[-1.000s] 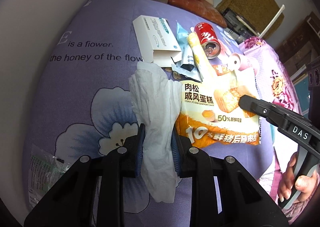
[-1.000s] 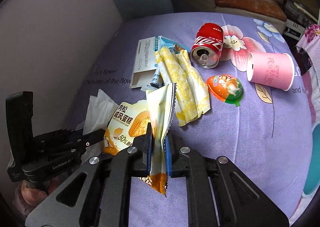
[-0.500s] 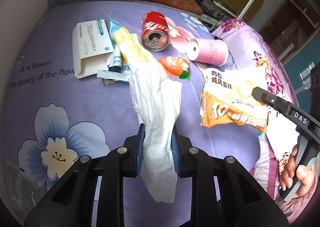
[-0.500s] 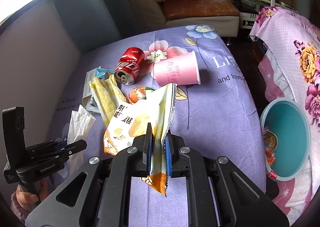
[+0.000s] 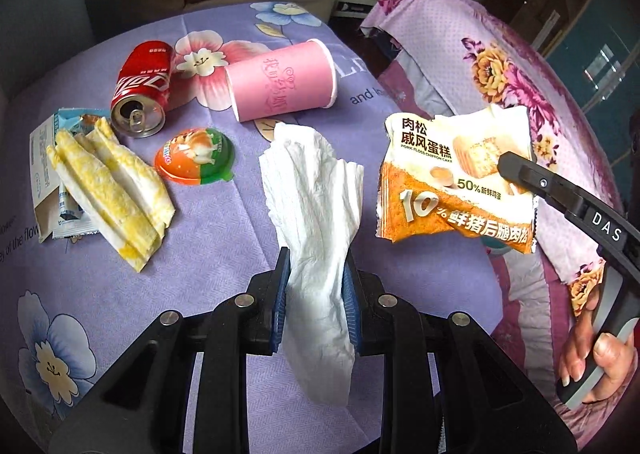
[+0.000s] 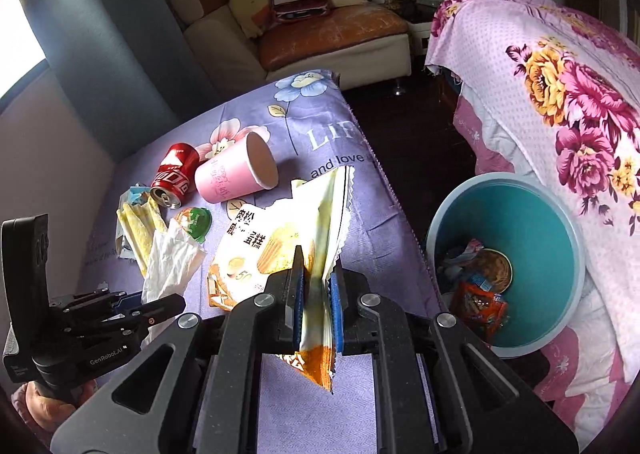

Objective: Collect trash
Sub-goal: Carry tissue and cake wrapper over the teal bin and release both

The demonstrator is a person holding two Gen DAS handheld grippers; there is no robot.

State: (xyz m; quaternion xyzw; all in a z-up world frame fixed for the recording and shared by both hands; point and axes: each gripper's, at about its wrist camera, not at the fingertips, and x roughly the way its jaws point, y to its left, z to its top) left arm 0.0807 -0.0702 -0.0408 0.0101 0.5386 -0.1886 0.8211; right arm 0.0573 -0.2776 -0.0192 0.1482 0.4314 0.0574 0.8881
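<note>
My left gripper (image 5: 315, 274) is shut on a crumpled white tissue (image 5: 316, 190), held above the purple floral table (image 5: 224, 254). My right gripper (image 6: 316, 274) is shut on an orange and white cake snack wrapper (image 6: 276, 238), which also shows at the right of the left wrist view (image 5: 456, 182). A teal trash bin (image 6: 532, 238) with several wrappers inside stands on the floor right of the table. The left gripper and tissue (image 6: 172, 262) show at the lower left of the right wrist view.
On the table lie a red cola can (image 5: 142, 88), a pink paper cup (image 5: 280, 84), an orange-green jelly lid (image 5: 196, 160), yellow-white wrappers (image 5: 112, 190) and a white carton (image 5: 40, 158). A pink floral bed (image 6: 560, 94) stands right of the bin. A sofa (image 6: 332, 38) is behind.
Both grippers have swung right with their loads, away from the pile. The teal bin has come fully into the right wrist view, closer and larger.
</note>
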